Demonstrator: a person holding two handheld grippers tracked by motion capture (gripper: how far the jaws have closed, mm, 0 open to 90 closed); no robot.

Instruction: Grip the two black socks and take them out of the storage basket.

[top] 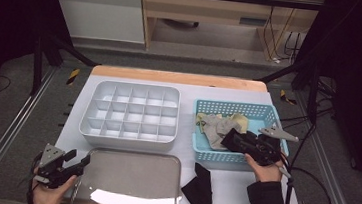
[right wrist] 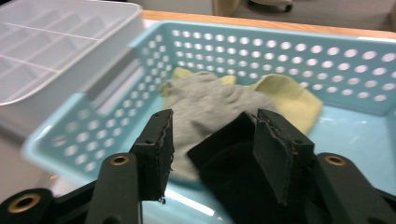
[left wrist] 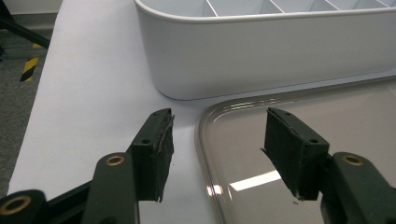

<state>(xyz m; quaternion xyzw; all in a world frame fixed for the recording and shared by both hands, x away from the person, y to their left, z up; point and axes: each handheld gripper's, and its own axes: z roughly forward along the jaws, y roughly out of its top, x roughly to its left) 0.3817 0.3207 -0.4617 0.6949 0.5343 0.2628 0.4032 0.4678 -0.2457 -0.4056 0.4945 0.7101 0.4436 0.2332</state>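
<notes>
**Over the blue basket, right jaws spread above the dark cloth**

Across the worktop sit the white divided organiser, the metal tray and the blue basket. My right gripper hangs over the basket's near side, jaws wide and empty — a black cloth lies between them, grey cloth and yellow cloth beyond. Another black piece lies beside the tray. My left gripper is far off — open over the tray's corner.
</notes>
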